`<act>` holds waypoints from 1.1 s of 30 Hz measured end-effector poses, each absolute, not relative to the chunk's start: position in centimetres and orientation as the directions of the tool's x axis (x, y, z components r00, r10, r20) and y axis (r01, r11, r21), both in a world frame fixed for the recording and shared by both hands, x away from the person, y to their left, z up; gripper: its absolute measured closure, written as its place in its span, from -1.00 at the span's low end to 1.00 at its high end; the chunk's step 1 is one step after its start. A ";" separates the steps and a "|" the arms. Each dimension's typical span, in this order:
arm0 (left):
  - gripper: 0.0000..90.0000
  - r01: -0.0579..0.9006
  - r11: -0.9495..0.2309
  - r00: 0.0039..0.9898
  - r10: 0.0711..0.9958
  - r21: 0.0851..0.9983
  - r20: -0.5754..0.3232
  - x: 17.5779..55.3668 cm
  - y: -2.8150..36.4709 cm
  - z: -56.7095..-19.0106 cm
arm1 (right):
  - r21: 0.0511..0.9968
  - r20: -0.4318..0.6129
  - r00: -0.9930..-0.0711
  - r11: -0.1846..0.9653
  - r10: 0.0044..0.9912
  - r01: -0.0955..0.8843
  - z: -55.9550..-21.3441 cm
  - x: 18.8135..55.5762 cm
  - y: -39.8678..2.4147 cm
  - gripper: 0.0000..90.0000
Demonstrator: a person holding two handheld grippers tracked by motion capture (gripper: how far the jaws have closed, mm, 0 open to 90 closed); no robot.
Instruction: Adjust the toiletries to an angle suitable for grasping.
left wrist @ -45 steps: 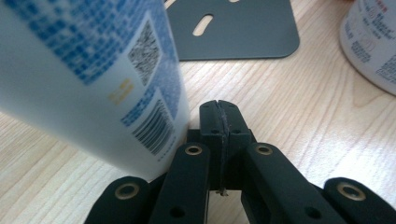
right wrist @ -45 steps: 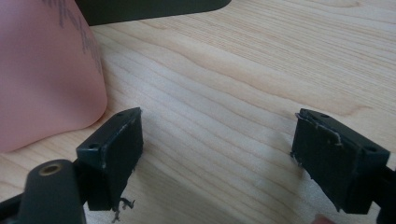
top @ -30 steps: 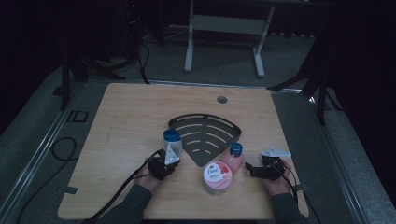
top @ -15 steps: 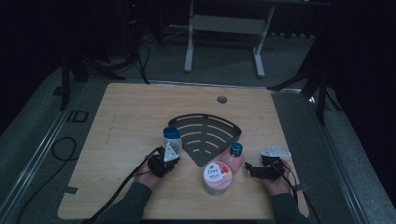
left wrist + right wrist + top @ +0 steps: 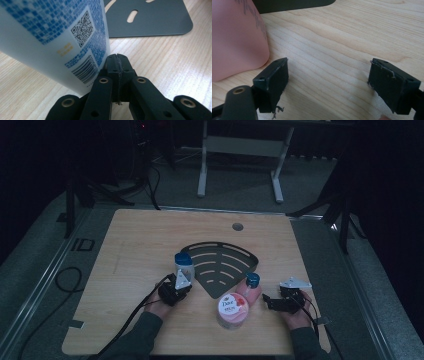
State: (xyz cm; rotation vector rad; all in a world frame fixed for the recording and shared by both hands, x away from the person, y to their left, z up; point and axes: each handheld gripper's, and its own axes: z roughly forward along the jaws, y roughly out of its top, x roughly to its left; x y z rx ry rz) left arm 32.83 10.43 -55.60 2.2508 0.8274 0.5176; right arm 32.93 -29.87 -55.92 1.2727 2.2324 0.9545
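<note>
A white bottle (image 5: 184,268) with a blue cap and blue print stands near the left tip of a black slotted plate (image 5: 220,262). My left gripper (image 5: 175,291) sits just in front of it. In the left gripper view the gripper (image 5: 117,58) has its jaws pressed together with nothing between them, and the bottle (image 5: 50,32) leans right beside their left side. A pink Dove container (image 5: 233,310) with a blue cap (image 5: 252,280) lies at the front middle. My right gripper (image 5: 268,301) rests on the table to its right. Seen close, the right gripper (image 5: 328,75) stands open over bare wood, with the pink container (image 5: 234,40) off to its left.
The wooden table (image 5: 150,240) has a small round hole (image 5: 238,226) near its far edge. A corner of the black plate (image 5: 155,22) lies just beyond the left gripper. Cables trail off the table's front edge, and a metal stand (image 5: 240,150) sits on the floor behind.
The left hand has edged slightly farther up the table beside the white bottle. The right hand and the pink container have not moved.
</note>
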 end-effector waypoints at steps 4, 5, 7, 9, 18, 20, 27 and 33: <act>0.99 0.413 -0.568 0.716 0.685 0.712 0.131 33.2 10.5 -55.6 | 0.726 -0.007 -0.507 0.353 0.862 0.591 -55.9 32.9 -29.9 -0.65; 0.99 0.414 -0.565 0.715 0.687 0.714 0.129 33.3 10.6 -55.7 | 0.726 -0.007 -0.507 0.353 0.862 0.590 -55.9 32.9 -29.9 -0.64; 0.99 0.417 -0.561 0.714 0.689 0.716 0.124 33.5 10.6 -55.7 | 0.726 -0.007 -0.507 0.353 0.862 0.591 -55.9 32.9 -29.9 -0.64; 0.99 0.415 -0.562 0.714 0.688 0.716 0.126 33.7 10.7 -55.7 | 0.726 -0.007 -0.507 0.353 0.862 0.591 -55.9 32.9 -29.9 -0.65; 0.99 0.420 -0.554 0.709 0.695 0.719 0.121 34.6 11.0 -55.7 | 0.726 -0.006 -0.507 0.353 0.862 0.591 -55.9 32.9 -29.9 -0.65; 0.99 0.419 -0.559 0.709 0.694 0.716 0.126 34.8 11.0 -55.7 | 0.726 -0.007 -0.507 0.353 0.862 0.591 -55.9 32.9 -29.9 -0.64; 0.99 0.418 -0.554 0.708 0.695 0.720 0.124 35.0 11.1 -55.7 | 0.726 -0.007 -0.507 0.353 0.862 0.590 -55.9 32.9 -29.9 -0.64; 0.99 0.420 -0.535 0.722 0.687 0.733 0.087 34.7 11.2 -55.6 | 0.727 -0.006 -0.510 0.354 0.860 0.588 -55.9 32.8 -29.9 -0.58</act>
